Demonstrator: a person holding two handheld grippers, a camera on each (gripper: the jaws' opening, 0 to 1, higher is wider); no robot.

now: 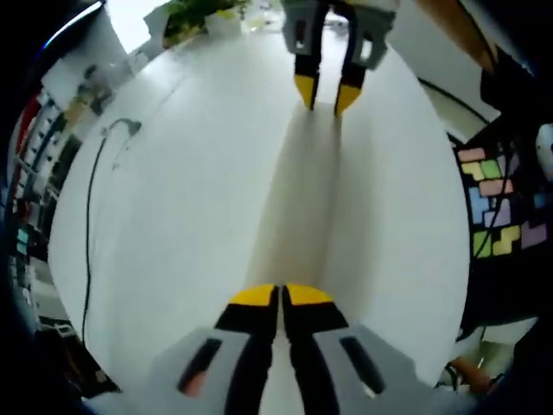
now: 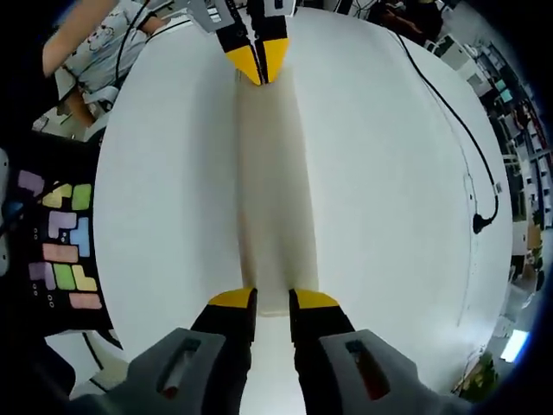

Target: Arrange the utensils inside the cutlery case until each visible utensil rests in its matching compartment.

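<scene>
On the white counter we find the long cream closed cutlery case lying flat, left gripper pinched on one end, right gripper parted astride the other; utensils unseen, sorting pending.

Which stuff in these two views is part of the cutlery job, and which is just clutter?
Job: long cream case on the white table; left gripper at one end, right gripper at the other.
Lying about: black cable, board of coloured blocks, green plant.
</scene>
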